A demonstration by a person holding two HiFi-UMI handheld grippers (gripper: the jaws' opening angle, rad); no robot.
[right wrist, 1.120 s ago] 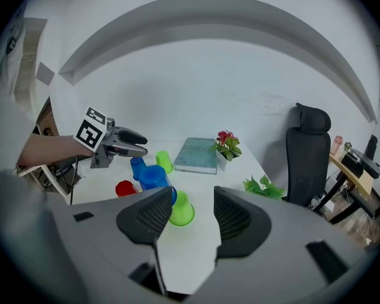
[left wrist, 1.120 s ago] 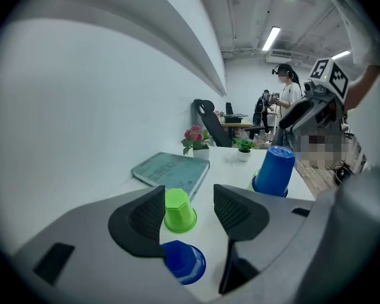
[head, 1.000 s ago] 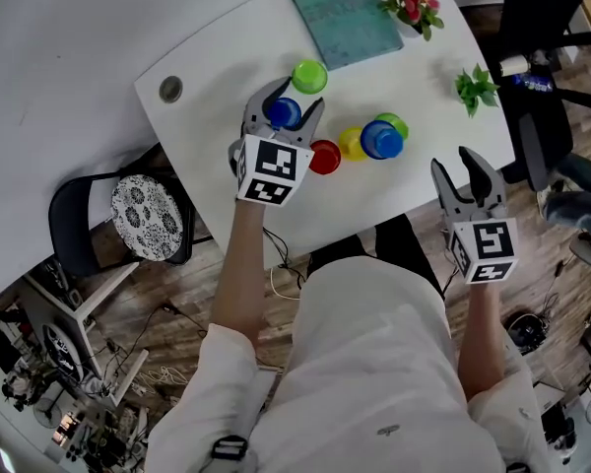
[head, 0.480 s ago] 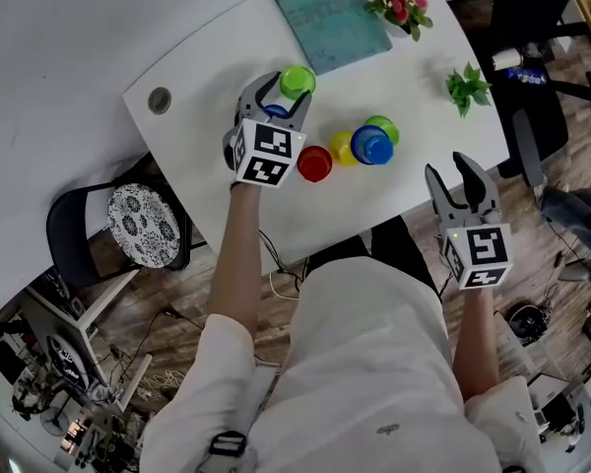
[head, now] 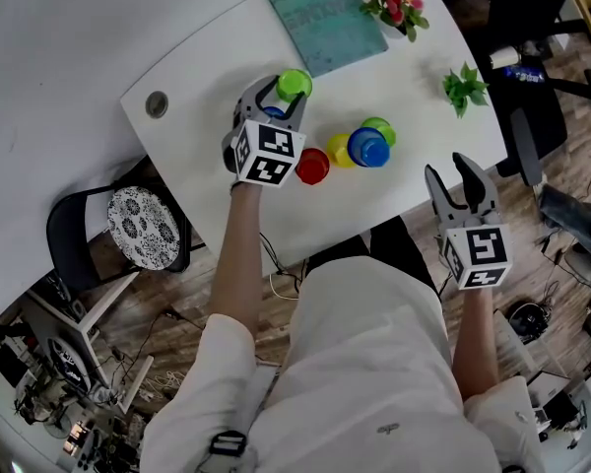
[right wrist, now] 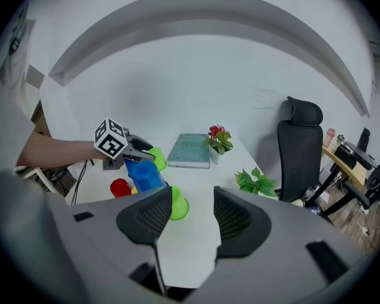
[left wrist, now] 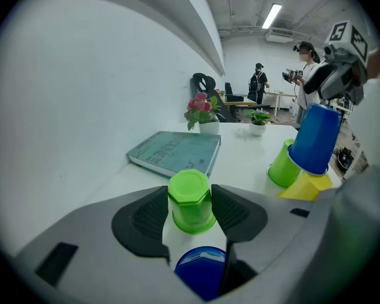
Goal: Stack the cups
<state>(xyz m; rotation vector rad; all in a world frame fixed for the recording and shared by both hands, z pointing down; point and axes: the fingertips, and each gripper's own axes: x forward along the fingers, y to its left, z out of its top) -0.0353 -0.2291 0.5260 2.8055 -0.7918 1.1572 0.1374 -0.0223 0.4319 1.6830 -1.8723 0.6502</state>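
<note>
Head view: the left tongs (head: 286, 95) reach past a blue cup (head: 273, 112) to the lone green cup (head: 294, 84), upper centre on the desk (head: 394, 77). Left gripper view: spread, just closing, they flank it for lifting. Right gripper view: right tongs (right wrist: 185, 217) spread, empty, idle.

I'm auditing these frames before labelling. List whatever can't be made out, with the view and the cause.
Pad contact on the left gripper: its jaws have just been closing with the green cup between them, and touch is unclear in any view.
The nearest blue cup: in the head view, mostly under the left gripper; in the left gripper view, its lower part is behind the gripper's body.
The book title: too small in every view.
</note>
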